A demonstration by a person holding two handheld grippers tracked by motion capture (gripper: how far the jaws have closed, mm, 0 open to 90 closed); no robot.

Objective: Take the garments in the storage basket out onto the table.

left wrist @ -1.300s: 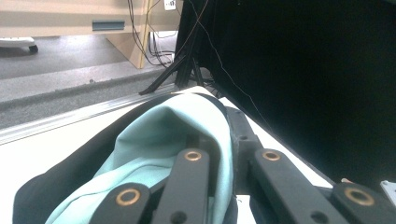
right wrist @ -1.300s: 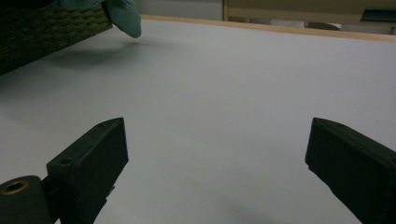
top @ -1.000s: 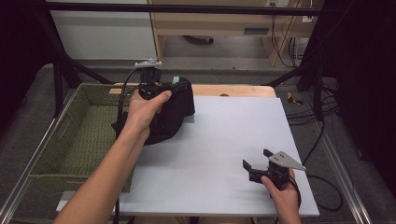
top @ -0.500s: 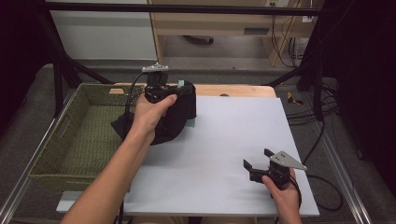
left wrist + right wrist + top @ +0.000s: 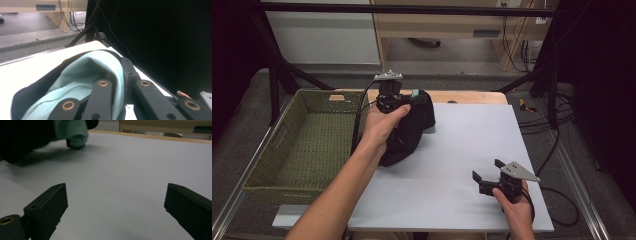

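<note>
Black cloth with a mint-green lining, some garment [image 5: 409,131] I cannot name for sure, lies bunched at the far left part of the white tabletop [image 5: 472,150], just beside the woven green basket [image 5: 307,145]. The left tool [image 5: 404,100] is clamped on its upper edge; in the left gripper view the jaws stand pinched together with green lining [image 5: 85,80] and dark outer fabric caught between them. Most of the garment rests on the tabletop, with only the gripped edge raised.

Judging from this, the step in hand is moving or lifting the garment by one held edge, perhaps to spread it flat or to carry it to the basket; which of the two I cannot tell.

The right tool [image 5: 486,176] rests near the front right of the tabletop, jaws wide apart with nothing between them, well apart from the cloth. A likely next move is for it to reach across and take a second hold on a free edge, without the left grip slipping.
</note>
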